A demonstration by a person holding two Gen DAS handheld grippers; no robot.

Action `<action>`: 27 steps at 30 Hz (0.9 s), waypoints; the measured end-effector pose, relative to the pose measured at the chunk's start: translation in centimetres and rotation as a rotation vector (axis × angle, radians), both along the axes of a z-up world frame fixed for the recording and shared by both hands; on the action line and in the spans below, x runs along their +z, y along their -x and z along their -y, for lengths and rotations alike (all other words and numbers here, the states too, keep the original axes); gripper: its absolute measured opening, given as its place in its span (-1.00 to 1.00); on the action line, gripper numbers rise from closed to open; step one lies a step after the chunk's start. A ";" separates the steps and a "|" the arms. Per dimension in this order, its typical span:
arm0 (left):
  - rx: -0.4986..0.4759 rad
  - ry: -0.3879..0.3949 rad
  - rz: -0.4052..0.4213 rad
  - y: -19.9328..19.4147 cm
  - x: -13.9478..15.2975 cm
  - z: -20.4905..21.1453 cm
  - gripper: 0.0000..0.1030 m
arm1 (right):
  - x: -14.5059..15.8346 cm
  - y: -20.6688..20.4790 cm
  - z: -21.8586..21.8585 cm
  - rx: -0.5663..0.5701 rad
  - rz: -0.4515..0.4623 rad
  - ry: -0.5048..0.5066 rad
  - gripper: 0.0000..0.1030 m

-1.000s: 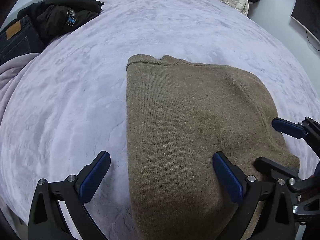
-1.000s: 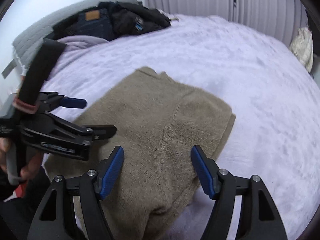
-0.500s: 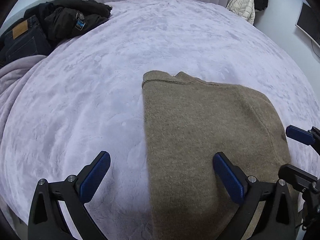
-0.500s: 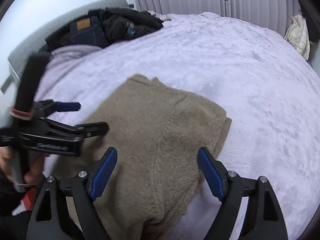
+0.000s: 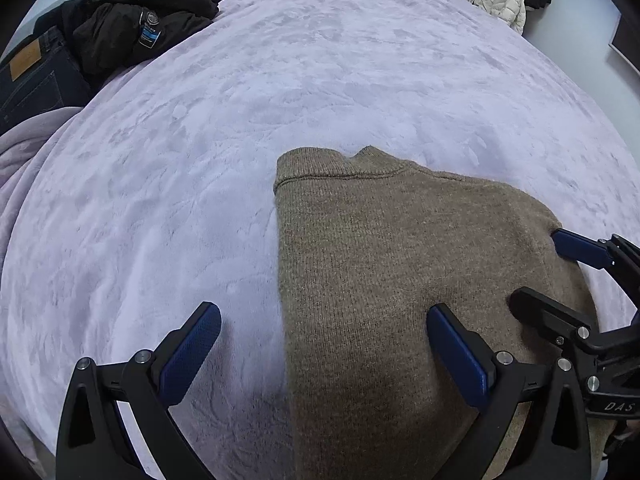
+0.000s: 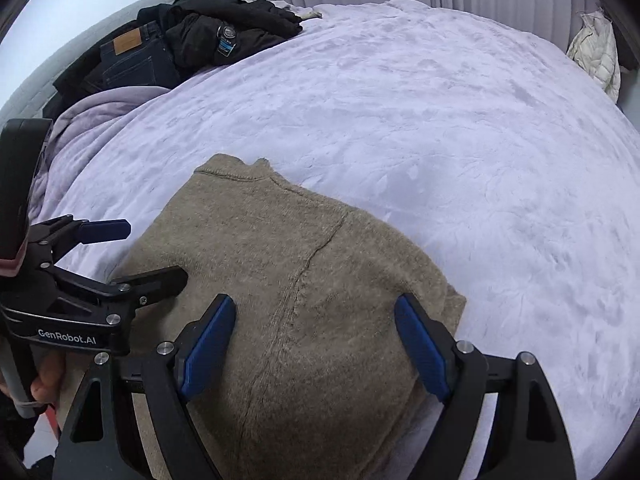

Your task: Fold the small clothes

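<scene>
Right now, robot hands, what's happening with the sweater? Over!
Left gripper open, right gripper open, both empty. Brown sweater folded, flat on the purple blanket. Dark clothes pile far off, nothing blocking.

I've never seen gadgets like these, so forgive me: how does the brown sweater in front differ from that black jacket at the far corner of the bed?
The brown sweater lies flat and neatly folded; the black jacket sits in a crumpled heap. The sweater is a fuzzy knit, the jacket smoother, with a small badge. The sweater lies alone near both open grippers, left and right; the jacket rests beside dark jeans. Both lie on the lilac blanket.
</scene>
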State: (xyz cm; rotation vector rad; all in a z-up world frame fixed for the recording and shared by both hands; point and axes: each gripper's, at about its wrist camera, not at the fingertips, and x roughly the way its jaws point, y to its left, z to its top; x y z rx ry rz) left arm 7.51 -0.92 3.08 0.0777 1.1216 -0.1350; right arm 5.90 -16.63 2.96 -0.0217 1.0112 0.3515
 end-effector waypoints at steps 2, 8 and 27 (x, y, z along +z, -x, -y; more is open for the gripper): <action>0.011 -0.006 0.018 0.7 0.8 -0.2 1.00 | 0.7 0.5 -0.5 -0.017 0.010 0.040 0.65; 0.030 -0.041 0.061 4.3 2.2 -1.1 1.00 | 4.7 7.9 -2.8 0.064 0.148 0.089 0.66; -0.066 -0.056 0.144 13.6 5.8 1.3 1.00 | 3.8 18.6 -1.1 0.065 0.129 0.276 0.66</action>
